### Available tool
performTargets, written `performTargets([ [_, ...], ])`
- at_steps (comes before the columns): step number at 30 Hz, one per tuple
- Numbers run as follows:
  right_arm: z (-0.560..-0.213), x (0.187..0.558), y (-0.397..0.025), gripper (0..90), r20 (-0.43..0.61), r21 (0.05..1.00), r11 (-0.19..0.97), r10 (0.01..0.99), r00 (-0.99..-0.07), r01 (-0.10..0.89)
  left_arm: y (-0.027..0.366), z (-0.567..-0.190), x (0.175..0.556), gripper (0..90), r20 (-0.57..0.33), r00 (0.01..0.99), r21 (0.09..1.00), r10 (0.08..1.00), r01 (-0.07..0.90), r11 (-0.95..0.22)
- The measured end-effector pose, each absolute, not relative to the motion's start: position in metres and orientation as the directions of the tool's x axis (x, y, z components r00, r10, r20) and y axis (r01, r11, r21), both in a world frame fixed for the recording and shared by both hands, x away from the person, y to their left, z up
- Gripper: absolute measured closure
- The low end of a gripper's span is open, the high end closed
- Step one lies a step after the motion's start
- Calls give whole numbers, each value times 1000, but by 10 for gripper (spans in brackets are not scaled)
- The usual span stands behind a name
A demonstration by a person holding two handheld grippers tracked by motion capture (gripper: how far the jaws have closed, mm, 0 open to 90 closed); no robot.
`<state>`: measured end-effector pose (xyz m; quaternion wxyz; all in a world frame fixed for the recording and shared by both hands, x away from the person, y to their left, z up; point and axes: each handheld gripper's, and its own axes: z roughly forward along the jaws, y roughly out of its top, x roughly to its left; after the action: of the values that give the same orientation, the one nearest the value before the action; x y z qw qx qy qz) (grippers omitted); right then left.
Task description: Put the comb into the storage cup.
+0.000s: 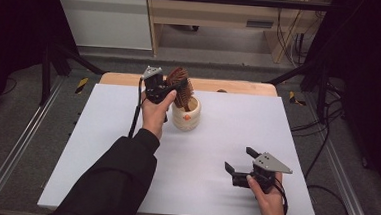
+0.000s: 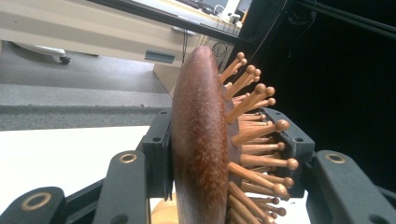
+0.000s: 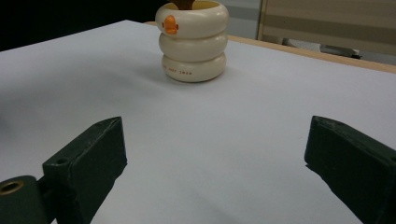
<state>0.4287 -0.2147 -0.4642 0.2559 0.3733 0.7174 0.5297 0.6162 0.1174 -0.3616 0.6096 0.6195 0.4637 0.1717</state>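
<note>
A brown wooden hairbrush (image 1: 179, 83) with wooden pins stands handle-down in a cream ringed cup (image 1: 186, 115) that bears an orange duck mark. My left gripper (image 1: 172, 90) is shut on the brush head, one jaw on its smooth back and one among the pins. In the left gripper view the brush head (image 2: 201, 140) rises between the jaws, pins pointing right. My right gripper (image 1: 238, 159) is open and holds nothing, low over the white table sheet (image 1: 127, 133) at the front right. In the right gripper view the cup (image 3: 194, 39) stands well ahead, with the right gripper (image 3: 215, 154) apart from it.
The wooden table edge (image 1: 230, 86) shows behind the white sheet. Beyond it are a pale cabinet (image 1: 209, 13) and cables (image 1: 328, 121) on the floor at the right. Metal rails (image 1: 21, 142) run along both sides.
</note>
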Motion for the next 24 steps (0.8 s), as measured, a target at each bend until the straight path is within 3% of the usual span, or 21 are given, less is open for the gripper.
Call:
performTargets([
  [24,-464,429,-214,57,34,952,152,809,-587,265,119,-364,616,497,-367,505,912,781,363,193],
])
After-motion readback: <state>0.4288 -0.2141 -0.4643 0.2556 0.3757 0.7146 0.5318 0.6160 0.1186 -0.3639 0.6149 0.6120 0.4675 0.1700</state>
